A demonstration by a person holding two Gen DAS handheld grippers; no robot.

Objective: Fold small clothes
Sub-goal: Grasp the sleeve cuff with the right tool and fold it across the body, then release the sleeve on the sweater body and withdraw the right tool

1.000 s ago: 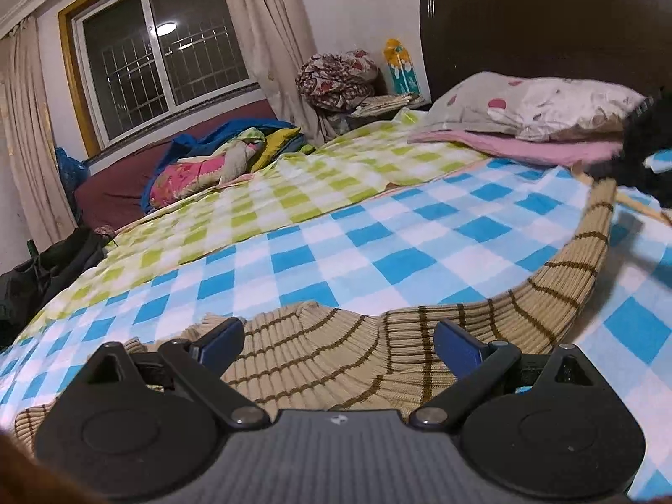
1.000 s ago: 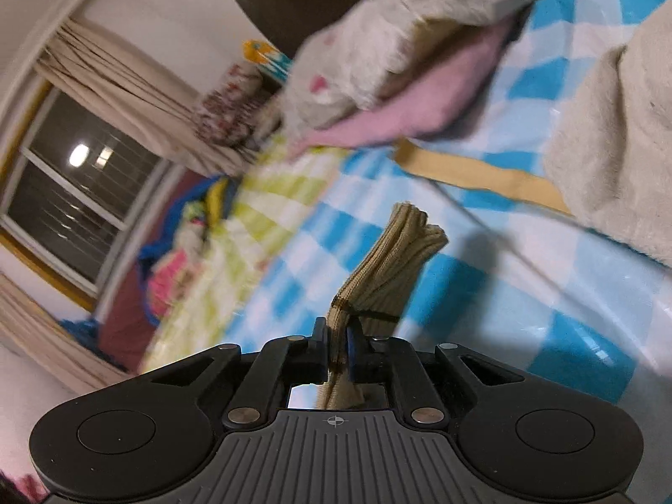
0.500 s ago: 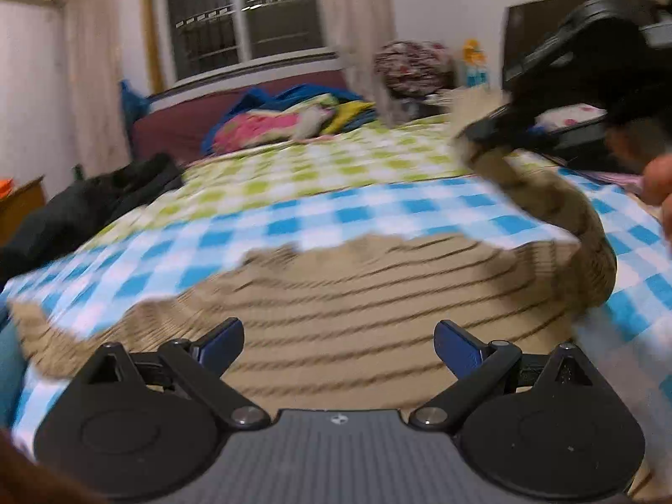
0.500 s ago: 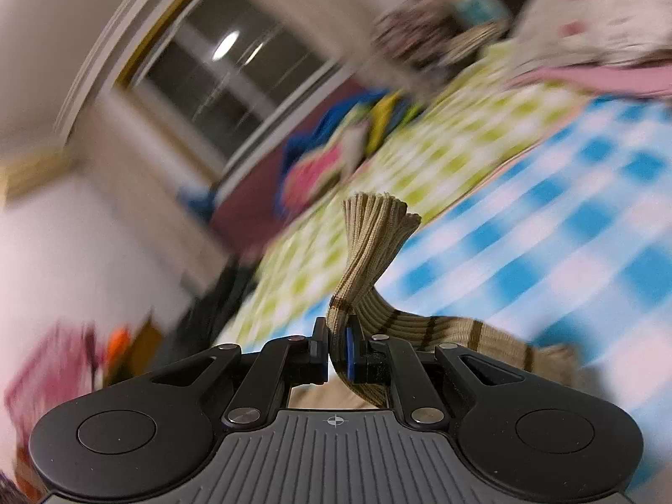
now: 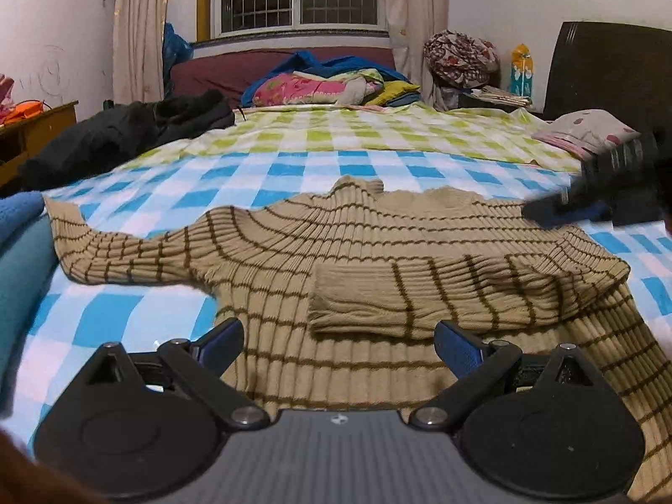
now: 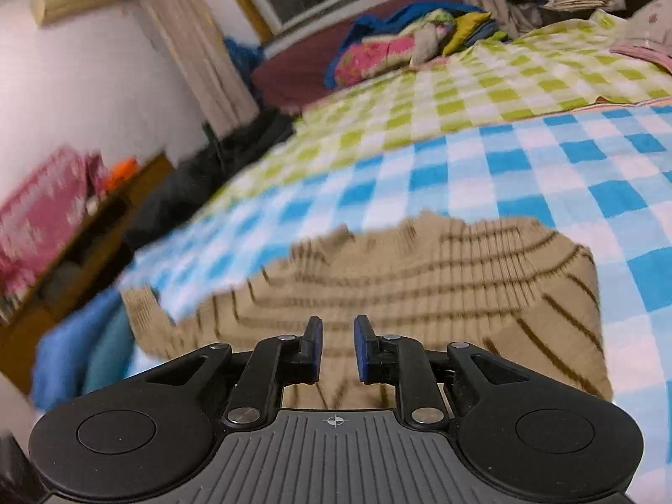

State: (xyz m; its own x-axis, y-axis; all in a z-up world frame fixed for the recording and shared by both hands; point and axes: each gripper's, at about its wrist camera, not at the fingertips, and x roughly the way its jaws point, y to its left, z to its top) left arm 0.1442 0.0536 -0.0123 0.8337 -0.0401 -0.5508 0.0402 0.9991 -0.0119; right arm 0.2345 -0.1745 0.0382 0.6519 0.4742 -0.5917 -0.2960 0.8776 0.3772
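A tan ribbed sweater with thin brown stripes (image 5: 294,252) lies spread on the blue-and-white checked bedspread (image 5: 260,172). Its right sleeve (image 5: 399,298) lies folded across the body; its left sleeve (image 5: 96,252) stretches out to the left. My left gripper (image 5: 338,336) hangs wide open just above the sweater's lower part, holding nothing. My right gripper (image 6: 338,348) hovers over the sweater (image 6: 441,285); its jaws are opening, a narrow gap between the pads and nothing in it. From the left wrist camera it appears as a dark blur (image 5: 588,201) at the sweater's right shoulder.
A green-checked sheet (image 5: 357,134) covers the far half of the bed, with piled bedding (image 5: 327,84) under the window. Dark clothing (image 5: 126,130) lies at the left edge, blue fabric (image 5: 17,218) beside the left sleeve, pillows (image 5: 588,134) by the headboard, a wooden cabinet (image 5: 38,122) at left.
The right gripper carried the right sleeve over the sweater's body, let go, and its jaws parted. The left gripper swung round to face the window, still open.
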